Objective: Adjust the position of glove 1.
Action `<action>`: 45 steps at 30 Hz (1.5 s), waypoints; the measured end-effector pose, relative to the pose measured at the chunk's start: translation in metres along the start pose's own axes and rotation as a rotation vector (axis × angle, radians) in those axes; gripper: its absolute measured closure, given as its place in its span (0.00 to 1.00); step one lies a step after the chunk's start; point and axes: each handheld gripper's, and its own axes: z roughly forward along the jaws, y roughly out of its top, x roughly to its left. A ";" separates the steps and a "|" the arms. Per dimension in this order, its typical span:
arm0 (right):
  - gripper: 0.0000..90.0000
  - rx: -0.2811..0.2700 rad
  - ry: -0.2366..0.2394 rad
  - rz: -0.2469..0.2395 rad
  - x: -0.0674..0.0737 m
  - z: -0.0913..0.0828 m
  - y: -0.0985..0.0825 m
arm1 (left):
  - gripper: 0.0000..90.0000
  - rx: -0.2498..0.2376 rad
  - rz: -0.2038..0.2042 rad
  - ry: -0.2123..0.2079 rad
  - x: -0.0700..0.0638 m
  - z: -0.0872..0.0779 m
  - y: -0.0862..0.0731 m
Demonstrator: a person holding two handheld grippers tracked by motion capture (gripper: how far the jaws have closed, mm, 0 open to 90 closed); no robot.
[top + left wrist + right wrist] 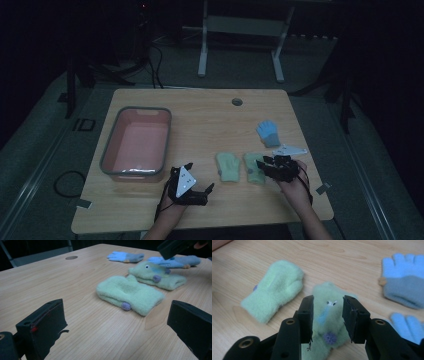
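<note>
Right gripper (328, 317) hovers with jaws parted over the green mitten with eyes (329, 315), which lies flat on the counter (210, 115); left gripper (192, 185) sits spread wide nearby.

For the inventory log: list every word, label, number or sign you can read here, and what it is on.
None can be read. The green mittens, blue gloves, pink bin and table bear no print. A mark on the floor resembles "ID", too dim to confirm.
</note>
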 end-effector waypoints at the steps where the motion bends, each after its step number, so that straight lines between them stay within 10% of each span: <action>1: 0.68 0.005 -0.002 -0.003 0.001 0.002 -0.001 | 0.02 0.000 0.000 0.000 0.000 0.000 0.000; 9: 0.63 0.032 -0.053 0.006 0.000 0.024 -0.014 | 0.02 -0.002 -0.006 -0.004 0.001 0.000 0.000; 24: 0.92 0.048 -0.071 0.046 0.006 0.029 -0.018 | 0.02 -0.001 -0.011 -0.005 0.001 0.000 0.000; 38: 0.92 -0.085 -0.107 0.044 0.020 -0.022 0.031 | 0.02 0.003 -0.003 -0.002 0.001 0.000 0.000; 45: 0.92 -0.148 -0.049 0.037 0.051 -0.028 0.061 | 0.02 -0.002 -0.011 -0.003 0.001 0.000 0.000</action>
